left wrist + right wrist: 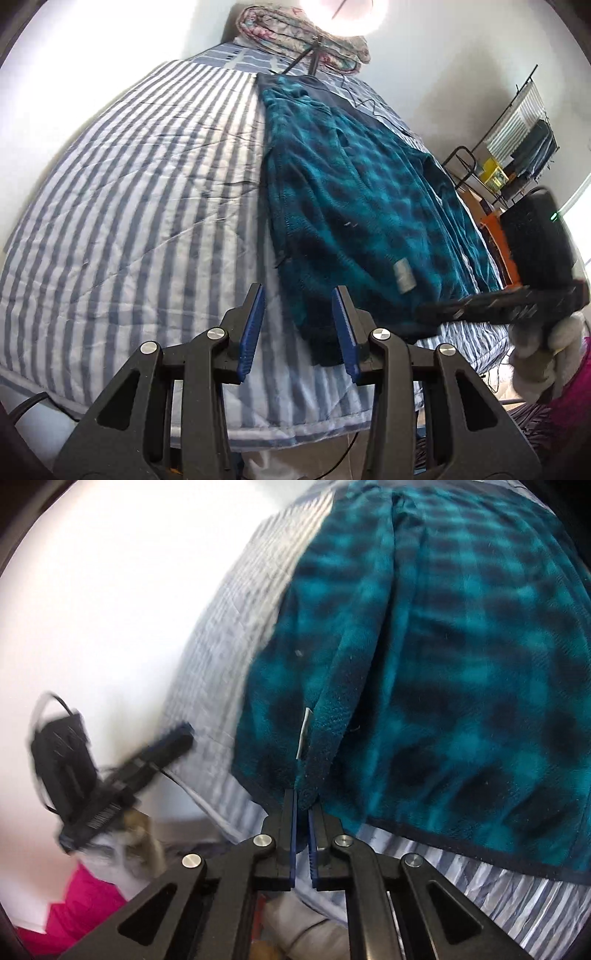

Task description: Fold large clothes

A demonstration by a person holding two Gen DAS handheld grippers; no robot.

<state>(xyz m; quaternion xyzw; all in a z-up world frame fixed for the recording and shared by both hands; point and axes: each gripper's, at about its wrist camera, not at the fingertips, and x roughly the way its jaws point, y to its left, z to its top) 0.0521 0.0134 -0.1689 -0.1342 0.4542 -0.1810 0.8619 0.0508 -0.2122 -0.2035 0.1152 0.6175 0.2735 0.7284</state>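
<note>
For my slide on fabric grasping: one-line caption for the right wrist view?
Right gripper, jaws closed on a fold of the teal fleece garment lying on a striped bed.

Both wrist views angled down over bed [129,184]; right closer; shared: teal fleece garment [351,206]

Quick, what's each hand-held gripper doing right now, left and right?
Left hand-held gripper: open, holding nothing, above the striped bedspread.
Right hand-held gripper: closed on a fold at the teal fleece garment's hem.

left gripper [110,771] a dark blur in the right wrist view, teal fleece [461,664] cut off at the right edge, striped bedcover [129,206] partly hidden under it
</note>
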